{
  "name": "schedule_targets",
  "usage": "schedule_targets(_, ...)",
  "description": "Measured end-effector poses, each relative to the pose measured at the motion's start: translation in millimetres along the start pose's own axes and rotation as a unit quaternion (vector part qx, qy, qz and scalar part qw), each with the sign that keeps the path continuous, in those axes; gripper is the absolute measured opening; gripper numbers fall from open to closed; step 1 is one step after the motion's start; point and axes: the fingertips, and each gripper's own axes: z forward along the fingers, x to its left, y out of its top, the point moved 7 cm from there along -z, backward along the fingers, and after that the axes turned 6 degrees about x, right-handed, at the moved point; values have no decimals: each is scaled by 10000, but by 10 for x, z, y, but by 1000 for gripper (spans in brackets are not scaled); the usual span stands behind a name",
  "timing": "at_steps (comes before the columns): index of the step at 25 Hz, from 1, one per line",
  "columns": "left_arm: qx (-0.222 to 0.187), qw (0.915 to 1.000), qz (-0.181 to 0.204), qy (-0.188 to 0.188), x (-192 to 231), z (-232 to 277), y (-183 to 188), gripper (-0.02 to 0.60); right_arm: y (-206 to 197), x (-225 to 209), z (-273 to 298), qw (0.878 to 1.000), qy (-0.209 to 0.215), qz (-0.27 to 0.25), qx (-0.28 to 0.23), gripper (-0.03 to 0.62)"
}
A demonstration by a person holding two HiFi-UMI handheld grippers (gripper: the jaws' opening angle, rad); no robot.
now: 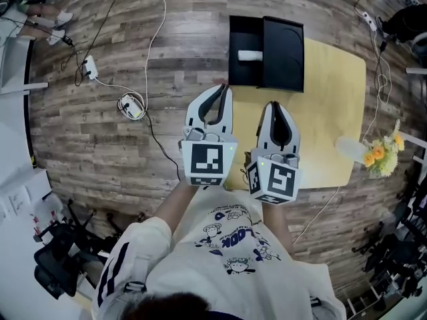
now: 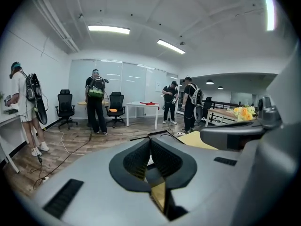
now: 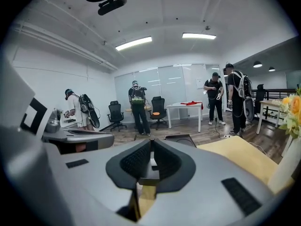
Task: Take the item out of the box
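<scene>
Item [image 1: 250, 55]: small, white, roll-like, lying crosswise in the open black box [image 1: 243, 42]. Only top side on show in head view; exact shape and material too small to tell. Not made out w/ any certainty in either gripper view, jaws blocking the spot.

Box at far edge of pale wood table [image 1: 330, 105], left part hanging past the tabletop over the floor. Dark inside, so depth hard to read. Black lid [image 1: 284, 53] just beside it on the right, touching or overlapping the box; hinged or loose, can't tell. Faint round outline on the lid.

Nearer the person, well short of the box: left gripper [image 1: 223, 87] and right gripper [image 1: 275, 104], side by side, tips toward the box. Both w/ jaws closed tip to tip, nothing between, confirmed in left gripper view [image 2: 150, 140] and right gripper view [image 3: 151, 141]. Hands hidden under the marker cubes; forearms only partly seen.

At table's right edge: clear vase [image 1: 349, 148] w/ yellow flowers [image 1: 380, 153], partly off the tabletop outline.

Wood-plank floor to the left w/ white cables, a power strip [image 1: 90, 67] and a coiled lead [image 1: 131, 105].

Gripper views, background: people w/ backpacks standing, black office chairs [image 2: 65, 107], white table [image 2: 143, 108] w/ sth red on it.
</scene>
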Motion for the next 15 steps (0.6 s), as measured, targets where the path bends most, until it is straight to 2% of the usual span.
schedule_targets(7, 240, 9988, 212, -360, 112, 320, -24, 23, -102, -22, 213, 9995, -199, 88, 208, 41)
schedule_targets(15, 365, 9982, 288, -370, 221, 601, -62, 23, -179, -44, 413, 9991, -246, 72, 331, 41)
